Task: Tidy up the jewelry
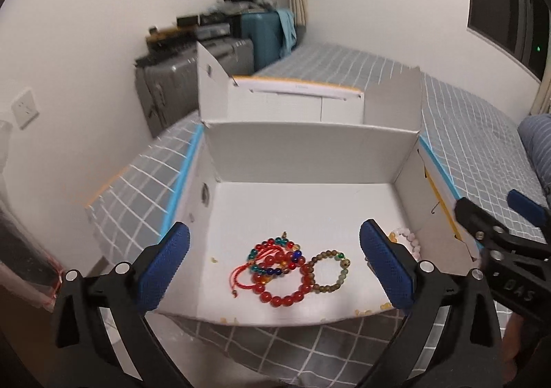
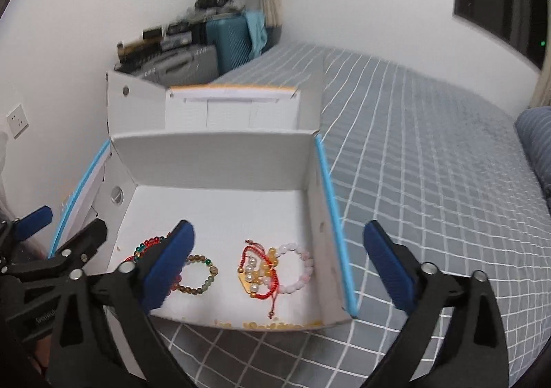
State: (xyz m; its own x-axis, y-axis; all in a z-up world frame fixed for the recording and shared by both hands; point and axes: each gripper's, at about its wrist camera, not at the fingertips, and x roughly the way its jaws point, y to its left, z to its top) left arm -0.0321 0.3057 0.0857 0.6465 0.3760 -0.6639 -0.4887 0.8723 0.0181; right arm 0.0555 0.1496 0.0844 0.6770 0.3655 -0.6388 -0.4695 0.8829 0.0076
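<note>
White cardboard box (image 1: 310, 146) holds beaded bracelets (image 1: 286, 267); my left gripper (image 1: 275, 267) and right gripper (image 2: 279, 267) hover released, grasping nothing.

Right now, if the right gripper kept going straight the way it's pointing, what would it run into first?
Probably the white box floor, near the pile of red-cord and pearl bracelets and the pink bead bracelet. The right gripper is open and empty. Depth is hard to judge here.
</note>
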